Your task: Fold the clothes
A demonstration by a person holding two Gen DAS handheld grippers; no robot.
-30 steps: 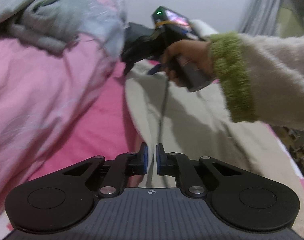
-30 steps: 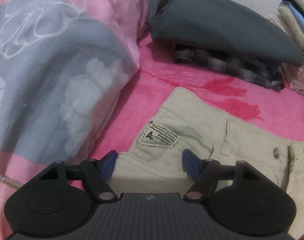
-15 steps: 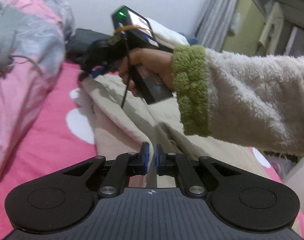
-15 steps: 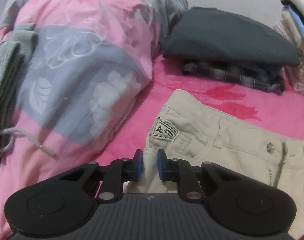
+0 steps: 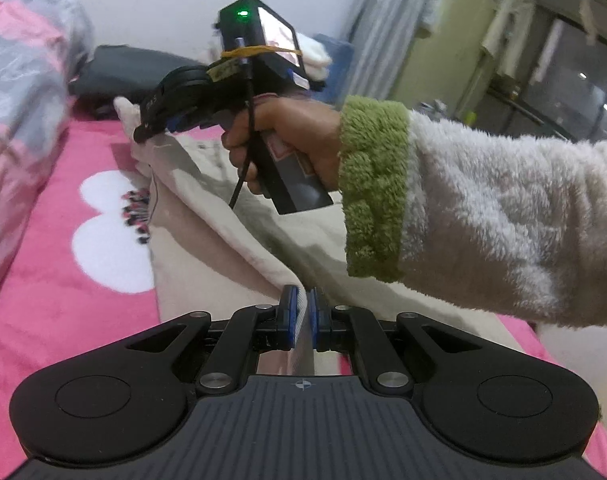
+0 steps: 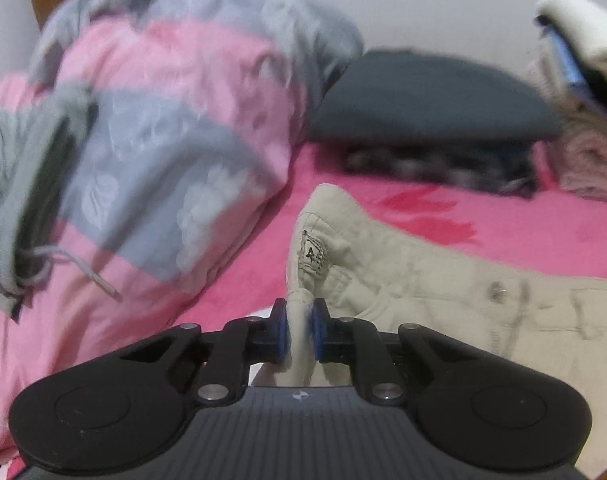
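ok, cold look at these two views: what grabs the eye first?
The beige trousers spread on the pink bedsheet, with both grippers pinching them: the right gripper at the waistband corner near the label, the left gripper on a raised fold. In the left view, a hand in a fluffy green-cuffed sleeve fills the middle.

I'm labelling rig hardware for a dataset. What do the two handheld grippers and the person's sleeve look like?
Left gripper and right gripper: black linkage arms with silver pivot pins, blue finger pads, ribbed dark-grey bodies bearing a small crosshair mark. Seen from outside, the right gripper's handle carries a black box with a green light, a yellow band and a black cable. The sleeve is cream fleece with a green cuff.
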